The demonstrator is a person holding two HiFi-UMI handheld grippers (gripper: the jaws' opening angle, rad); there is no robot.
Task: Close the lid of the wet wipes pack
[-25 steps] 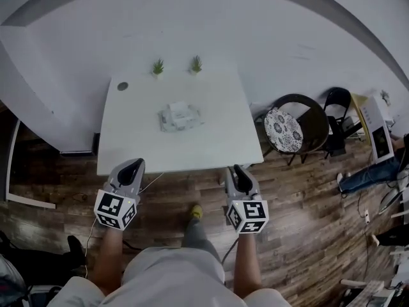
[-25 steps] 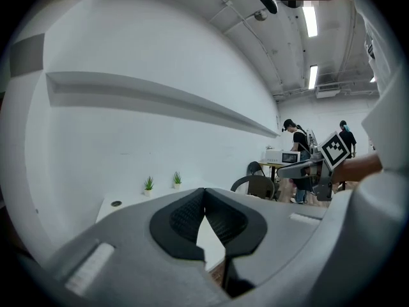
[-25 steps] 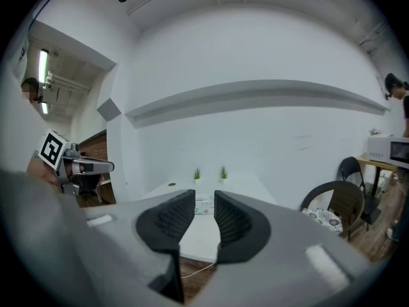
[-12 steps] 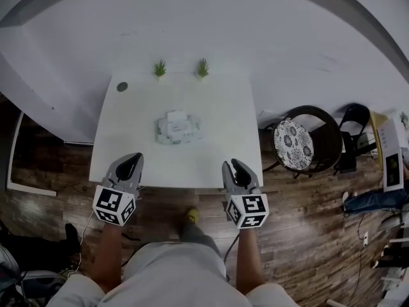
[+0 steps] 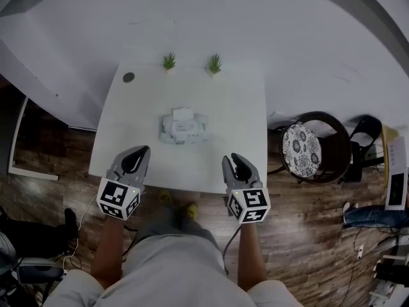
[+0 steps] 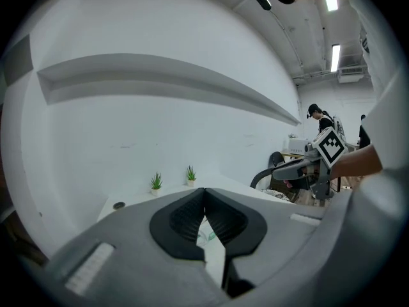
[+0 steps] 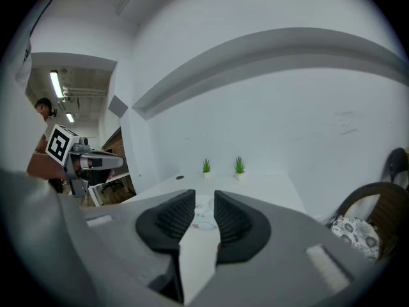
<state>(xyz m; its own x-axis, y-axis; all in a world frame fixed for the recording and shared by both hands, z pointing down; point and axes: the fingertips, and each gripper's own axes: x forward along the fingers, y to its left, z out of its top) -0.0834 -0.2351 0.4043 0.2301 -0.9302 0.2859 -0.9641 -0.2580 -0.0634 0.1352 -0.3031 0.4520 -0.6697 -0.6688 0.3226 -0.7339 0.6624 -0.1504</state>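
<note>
The wet wipes pack [image 5: 183,127] lies near the middle of the white table [image 5: 236,107], with a white flap showing at its far side. Both grippers hover at the table's near edge, well short of the pack. My left gripper [image 5: 139,152] is at the front left; in the left gripper view its tips [image 6: 204,190] meet, with nothing held. At the front right, my right gripper [image 5: 231,160] has its jaws apart and empty. A sliver of the pack [image 7: 203,222] shows through that gap in the right gripper view.
Two small potted plants [image 5: 169,61] [image 5: 214,63] stand at the table's far edge, and a dark round spot [image 5: 128,77] marks the far left corner. A chair with a patterned cushion [image 5: 301,148] stands right of the table. A white wall is behind it, with wood flooring around.
Both grippers have moved forward from over the floor to the table's near edge. The table and pack now sit closer in view.
</note>
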